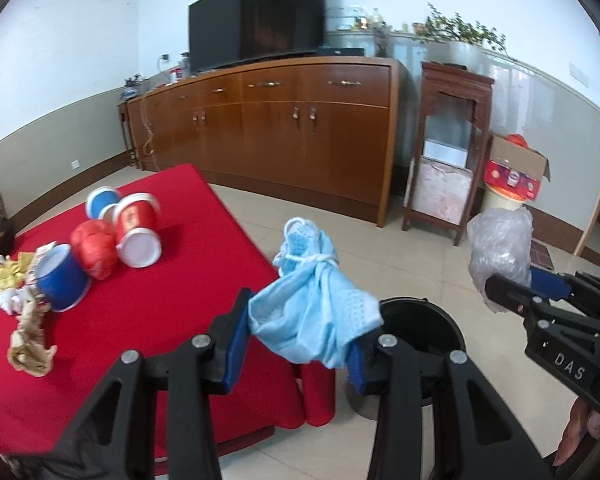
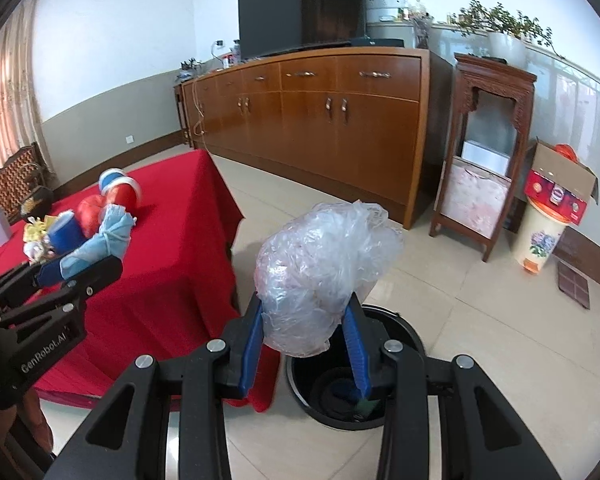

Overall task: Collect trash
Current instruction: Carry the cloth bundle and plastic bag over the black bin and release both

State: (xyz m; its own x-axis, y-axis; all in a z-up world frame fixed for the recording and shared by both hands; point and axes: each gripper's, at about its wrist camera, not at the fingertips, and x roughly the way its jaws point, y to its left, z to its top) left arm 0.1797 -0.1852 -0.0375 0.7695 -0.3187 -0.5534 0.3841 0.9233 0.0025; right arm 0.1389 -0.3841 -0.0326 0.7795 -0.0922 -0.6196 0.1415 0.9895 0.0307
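My left gripper (image 1: 300, 332) is shut on a crumpled light-blue face mask (image 1: 312, 312), held in the air beside the table's corner, just left of the black trash bin (image 1: 420, 320) on the floor. My right gripper (image 2: 306, 332) is shut on a crumpled clear plastic bag (image 2: 320, 272), held above the bin's open mouth (image 2: 340, 392). Each gripper shows in the other's view: the right (image 1: 516, 288) with its bag (image 1: 500, 248), the left (image 2: 80, 268) with the mask (image 2: 100, 240).
A table with a red cloth (image 1: 140, 320) holds red and blue paper cups (image 1: 136, 228), a red crumpled wad (image 1: 94, 248), yellow wrappers (image 1: 12, 276) and brown crumpled paper (image 1: 30, 344). A wooden sideboard (image 1: 280, 128) with a TV, a wooden stand (image 1: 448, 152) and a cardboard box (image 1: 516, 168) line the far wall.
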